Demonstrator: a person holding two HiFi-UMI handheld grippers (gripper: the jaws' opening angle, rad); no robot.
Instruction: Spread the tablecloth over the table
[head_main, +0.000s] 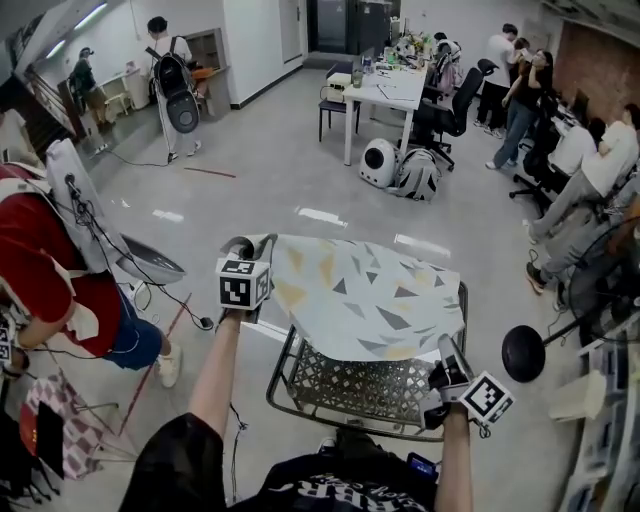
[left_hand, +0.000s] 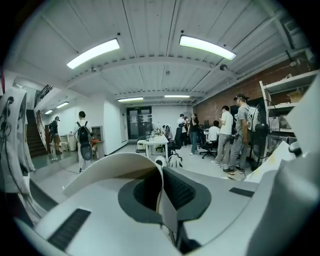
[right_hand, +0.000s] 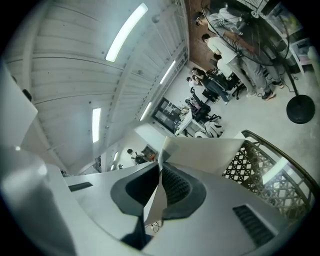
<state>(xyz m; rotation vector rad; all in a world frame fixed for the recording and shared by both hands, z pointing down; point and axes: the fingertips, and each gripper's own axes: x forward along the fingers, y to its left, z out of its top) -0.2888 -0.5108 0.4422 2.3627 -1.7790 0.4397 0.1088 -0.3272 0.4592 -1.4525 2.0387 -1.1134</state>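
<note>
A pale tablecloth with a scattered triangle print hangs spread in the air over a metal lattice table. My left gripper is shut on the cloth's far left corner; in the left gripper view a white fold of the tablecloth curls out of the pinched jaws of the left gripper. My right gripper is shut on the near right edge. The right gripper view shows the tablecloth clamped in the right gripper and stretching toward the table.
A person in red crouches at the left beside cables on the floor. A standing fan's round base sits right of the table. Seated people, desks and chairs fill the far right of the room.
</note>
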